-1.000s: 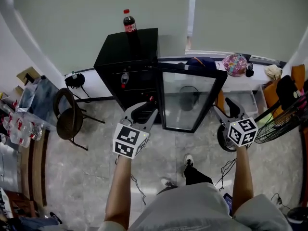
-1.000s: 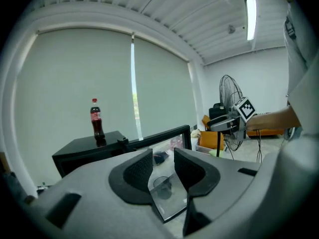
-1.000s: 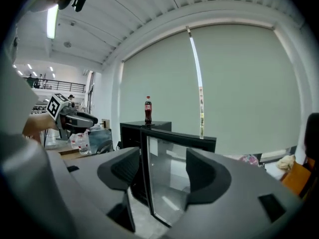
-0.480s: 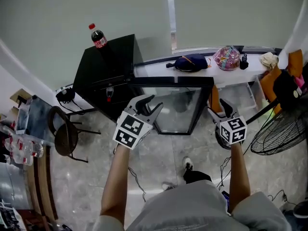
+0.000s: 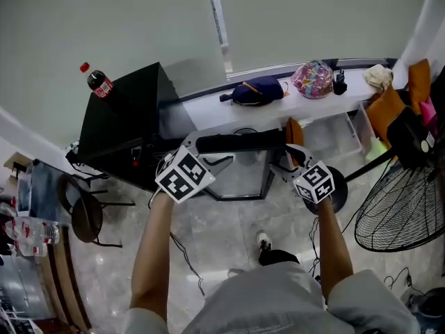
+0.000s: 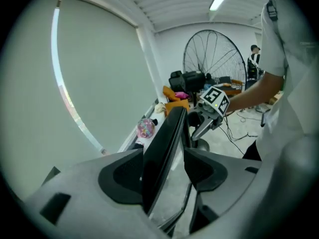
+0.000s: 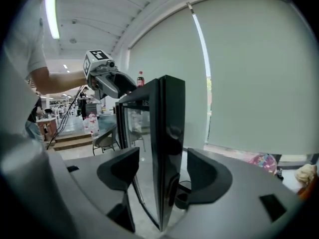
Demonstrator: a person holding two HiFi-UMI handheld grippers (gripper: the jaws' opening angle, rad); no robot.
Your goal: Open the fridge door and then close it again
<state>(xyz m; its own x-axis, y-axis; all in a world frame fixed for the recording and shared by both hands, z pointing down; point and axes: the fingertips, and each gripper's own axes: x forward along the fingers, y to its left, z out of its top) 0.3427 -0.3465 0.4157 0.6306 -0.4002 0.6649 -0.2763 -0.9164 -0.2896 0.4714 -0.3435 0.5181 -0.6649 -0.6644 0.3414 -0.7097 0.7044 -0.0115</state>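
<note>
– Grey tile floor (image 5: 229,218) under us, our shoe (image 5: 263,241) nearest. What's changed up front?
– L gripper (image 6: 163,169): jaws have just been spreading and now stand wide apart, w/ the fridge door (image 5: 240,142) top edge running btwn them. Gap shows on one side, so no squeeze. A sec ago it sat in front of the door, jaws narrower.
– R gripper (image 7: 163,174)?
– Jaws apart too, straddling the door's free edge. Pads are clear of it both sides, gripping nothing.
– Door itself?
– Reads wider than a sec ago. Then we saw its glass nearly face-on; now only the top edge from above, sticking out from the fridge (image 5: 128,113) toward our R. Caveat: our own viewpoint has shifted as well.
– Meaning for the task?
– We judge the opening half done, closing not yet begun. Both grippers bracket the panel, so next is prob. a swing back toward the cabinet. Risk: loose jaws let the panel slide out mid-push.
– Further back?
– Cola bottle (image 5: 98,83) on the fridge top, window ledge (image 5: 201,110) w/ bags behind the door, pale blind (image 5: 139,19) at the back, fan (image 5: 396,211) off R.
</note>
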